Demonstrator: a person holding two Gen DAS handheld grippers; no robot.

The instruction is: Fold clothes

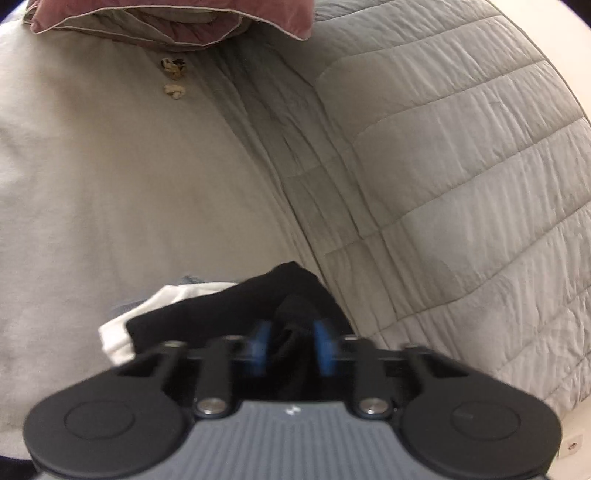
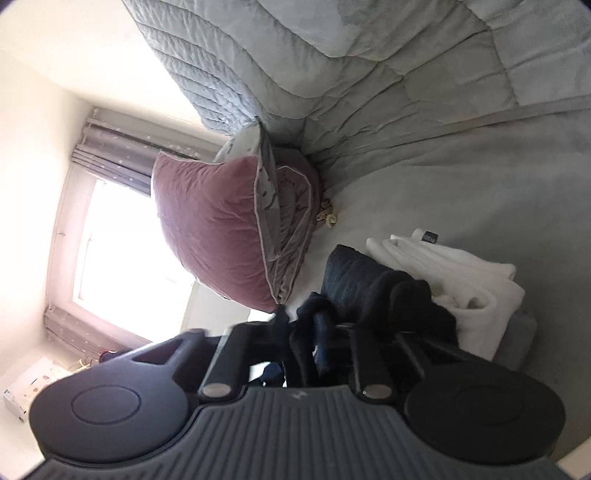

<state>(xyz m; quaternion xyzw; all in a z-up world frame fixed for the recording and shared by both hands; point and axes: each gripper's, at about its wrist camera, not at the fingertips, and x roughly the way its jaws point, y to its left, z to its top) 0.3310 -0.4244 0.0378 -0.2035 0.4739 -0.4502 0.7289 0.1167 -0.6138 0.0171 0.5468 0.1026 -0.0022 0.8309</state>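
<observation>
A black garment (image 1: 221, 314) lies bunched over a white garment (image 1: 118, 336) on the pale bed sheet (image 1: 110, 184). My left gripper (image 1: 291, 347) is shut on a fold of the black cloth, which fills the gap between its blue pads (image 1: 258, 349). The right wrist view is rolled on its side. There the same black garment (image 2: 362, 280) rests against a stack of folded white cloth (image 2: 461, 273). My right gripper (image 2: 303, 343) is shut on another bunch of the black cloth, and its pads are mostly hidden by the fabric.
A grey quilted blanket (image 1: 461, 184) is heaped along the right of the bed. A maroon pillow (image 1: 166, 22) lies at the head, with small knotted scraps (image 1: 173, 90) in front of it. Beyond the pillow (image 2: 210, 229) are a bright window (image 2: 122, 240) and curtains.
</observation>
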